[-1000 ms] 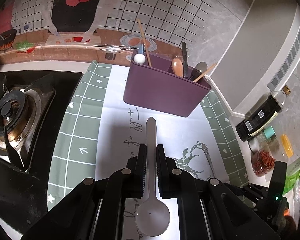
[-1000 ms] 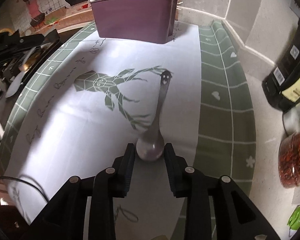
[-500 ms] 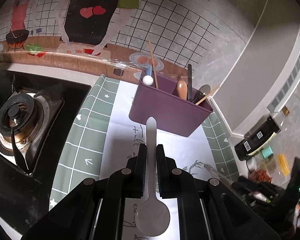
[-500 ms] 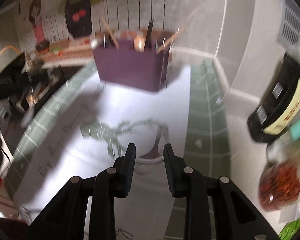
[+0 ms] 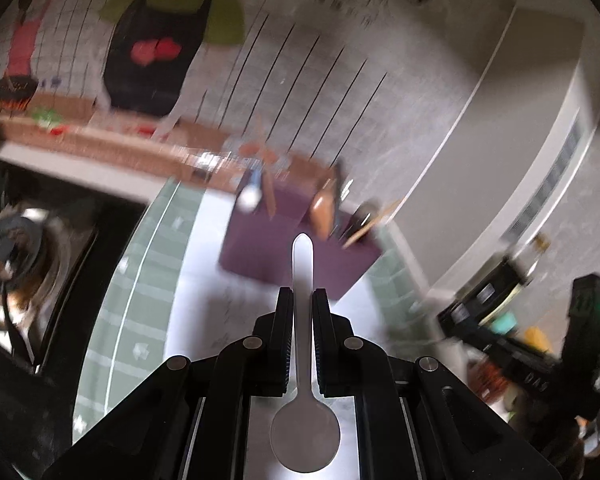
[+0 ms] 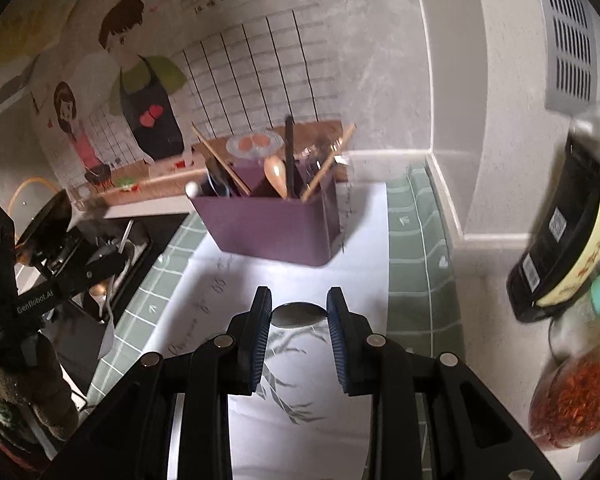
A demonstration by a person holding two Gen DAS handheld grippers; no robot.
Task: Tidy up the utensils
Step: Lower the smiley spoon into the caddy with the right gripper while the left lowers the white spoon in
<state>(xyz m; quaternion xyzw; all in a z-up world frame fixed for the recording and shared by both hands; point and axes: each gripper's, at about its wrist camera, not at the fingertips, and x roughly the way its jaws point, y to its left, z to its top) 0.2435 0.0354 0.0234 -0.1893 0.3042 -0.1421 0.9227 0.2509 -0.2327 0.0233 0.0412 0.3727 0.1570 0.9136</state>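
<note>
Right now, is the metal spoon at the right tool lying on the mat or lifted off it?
Lifted. The right tool grips the metal spoon by its bowl, pads on both sides, with the mat well below.

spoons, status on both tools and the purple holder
Left tool shut on pale spoon. Right tool shut on metal spoon. Purple holder ahead, nothing in the way.

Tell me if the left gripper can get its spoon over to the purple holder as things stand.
Probably yes. The left gripper is shut on the white spoon, and only bare mat lies between it and the purple holder; the right gripper stands aside.
</note>
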